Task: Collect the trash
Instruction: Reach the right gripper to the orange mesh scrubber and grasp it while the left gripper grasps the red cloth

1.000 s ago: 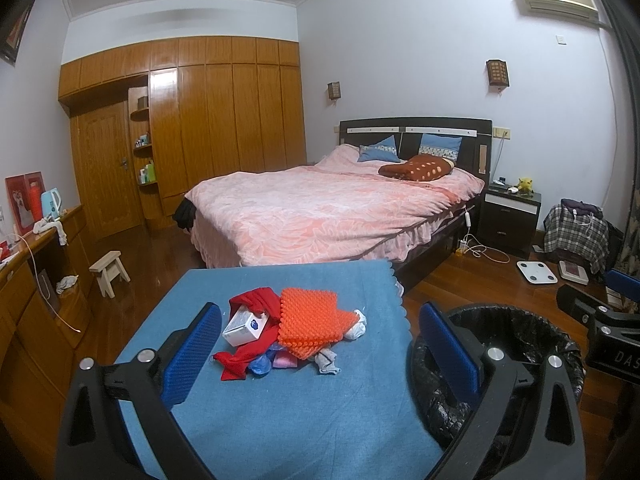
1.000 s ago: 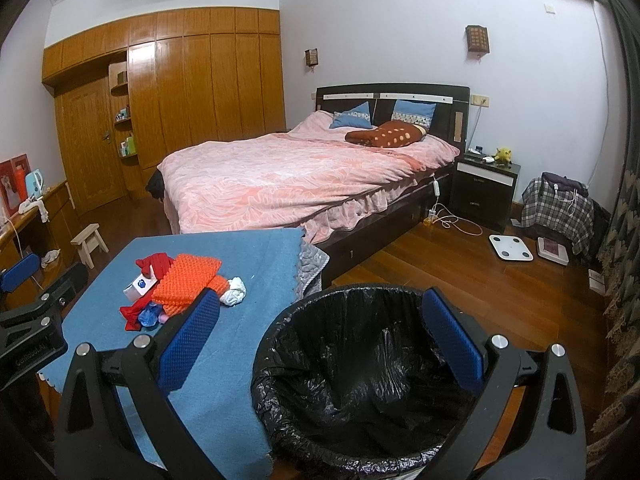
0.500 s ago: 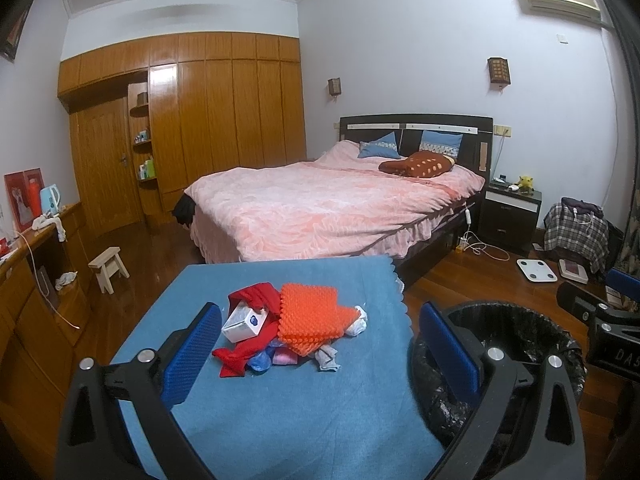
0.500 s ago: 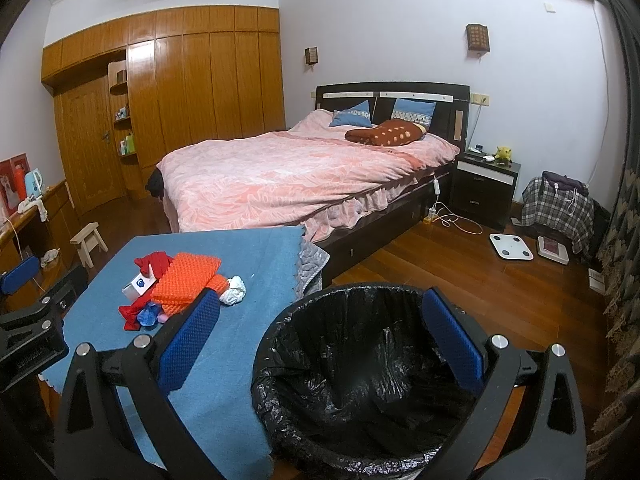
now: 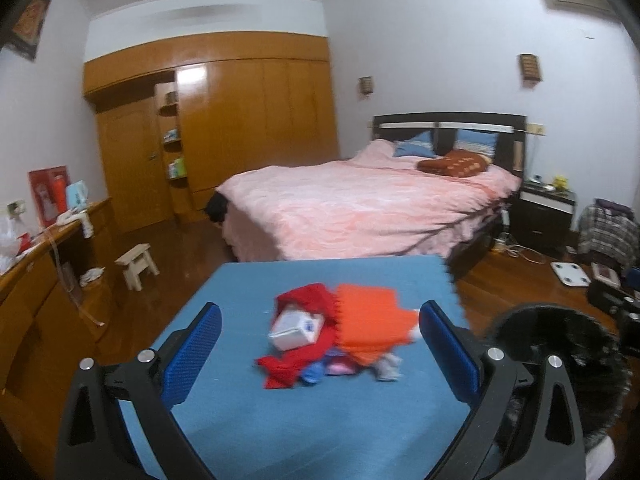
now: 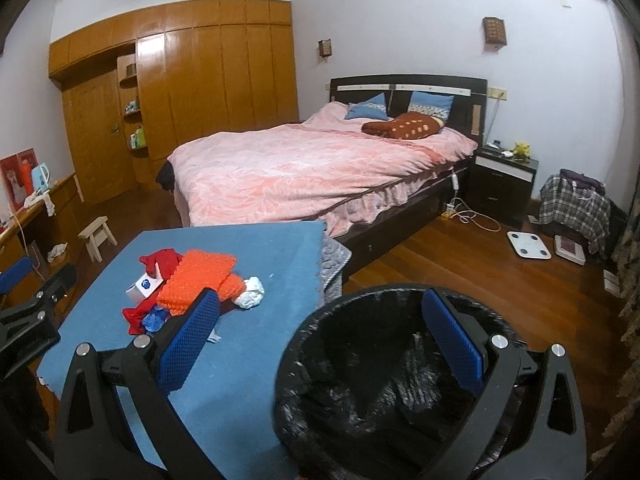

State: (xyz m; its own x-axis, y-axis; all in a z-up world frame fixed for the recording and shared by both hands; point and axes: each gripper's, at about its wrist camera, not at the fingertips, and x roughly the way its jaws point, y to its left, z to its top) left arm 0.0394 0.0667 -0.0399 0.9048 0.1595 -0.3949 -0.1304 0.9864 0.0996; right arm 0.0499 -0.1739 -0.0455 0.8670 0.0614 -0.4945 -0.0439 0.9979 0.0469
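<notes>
Trash pile (image 5: 336, 336) on blue table (image 5: 320, 432), white box (image 5: 296, 326) label unreadable

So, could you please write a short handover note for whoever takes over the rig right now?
Left claw: open, empty, aimed at the trash pile on the blue table.
Right claw: open, empty, over the black-lined bin beside the table.
Pile: white box, orange textured pad, red cloth, crumpled tissue, small blue and pink scraps.
Done: nothing visibly collected; the bin shows only its liner.
Left: move every piece into the bin.
</notes>
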